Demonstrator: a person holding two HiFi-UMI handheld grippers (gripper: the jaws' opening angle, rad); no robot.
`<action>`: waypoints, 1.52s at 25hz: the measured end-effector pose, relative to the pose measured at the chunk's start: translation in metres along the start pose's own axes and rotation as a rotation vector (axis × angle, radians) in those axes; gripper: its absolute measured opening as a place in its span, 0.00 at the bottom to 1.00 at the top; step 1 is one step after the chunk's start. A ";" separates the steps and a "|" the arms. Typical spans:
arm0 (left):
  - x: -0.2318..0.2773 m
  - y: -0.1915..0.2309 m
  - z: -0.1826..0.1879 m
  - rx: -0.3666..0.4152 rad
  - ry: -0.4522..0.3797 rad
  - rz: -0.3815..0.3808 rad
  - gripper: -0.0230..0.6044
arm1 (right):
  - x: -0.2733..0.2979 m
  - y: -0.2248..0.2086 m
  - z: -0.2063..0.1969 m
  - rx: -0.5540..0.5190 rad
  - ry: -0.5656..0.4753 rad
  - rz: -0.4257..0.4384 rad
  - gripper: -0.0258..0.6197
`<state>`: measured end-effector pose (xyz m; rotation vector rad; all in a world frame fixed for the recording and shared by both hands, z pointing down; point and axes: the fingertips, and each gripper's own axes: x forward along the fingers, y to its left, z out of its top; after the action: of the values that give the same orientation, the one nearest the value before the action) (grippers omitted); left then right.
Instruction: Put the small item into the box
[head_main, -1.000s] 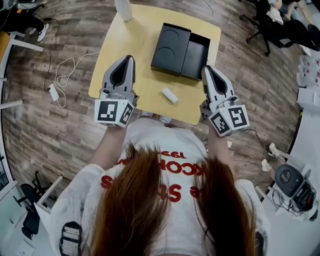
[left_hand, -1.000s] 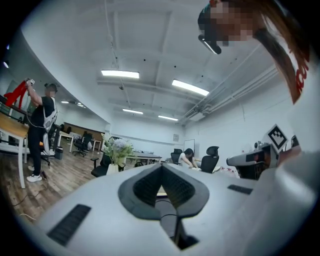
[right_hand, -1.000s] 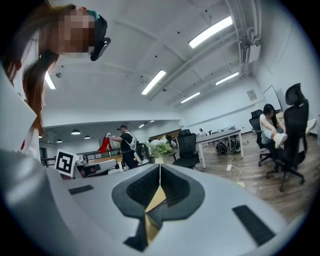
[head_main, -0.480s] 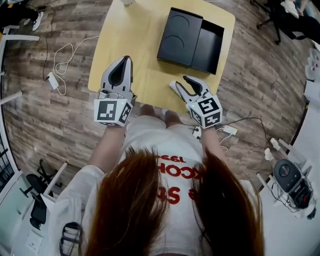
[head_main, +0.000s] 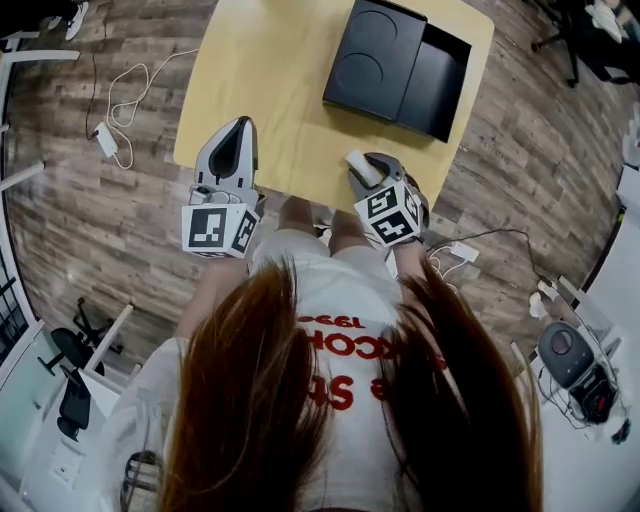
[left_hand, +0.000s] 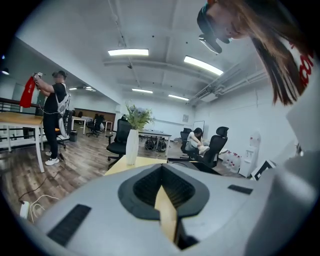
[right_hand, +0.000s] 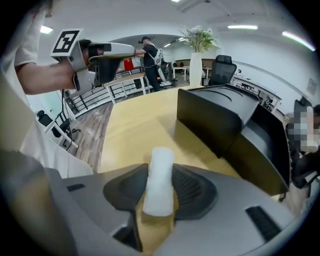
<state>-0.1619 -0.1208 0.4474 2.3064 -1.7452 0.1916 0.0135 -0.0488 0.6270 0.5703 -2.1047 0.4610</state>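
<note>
One small item (right_hand: 159, 175), not yet in box (head_main: 400, 65).
Right gripper (head_main: 375, 172) jaws opening astride it, worktop (head_main: 270, 80) near edge; left gripper (head_main: 237, 128) pressed together, empty.

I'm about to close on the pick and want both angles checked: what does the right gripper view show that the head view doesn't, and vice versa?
Only the right gripper view: the jaws of the right tool opening on either side of the small white item, and a vase of flowers at the table's far end. Only the head view: a white charger on the floor. Both: the item, the open black box, the yellow table, and the left tool, shut.
</note>
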 end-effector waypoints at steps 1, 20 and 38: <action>0.000 0.001 0.000 -0.001 0.000 0.003 0.05 | 0.000 -0.001 0.000 0.009 0.001 -0.001 0.28; 0.029 -0.020 0.094 0.069 -0.202 -0.081 0.05 | -0.180 -0.094 0.137 0.260 -0.697 -0.285 0.26; 0.091 -0.067 0.104 0.066 -0.219 -0.214 0.05 | -0.237 -0.162 0.122 0.427 -0.827 -0.458 0.26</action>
<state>-0.0762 -0.2164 0.3623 2.6272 -1.5888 -0.0448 0.1417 -0.1922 0.3817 1.6777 -2.5173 0.4499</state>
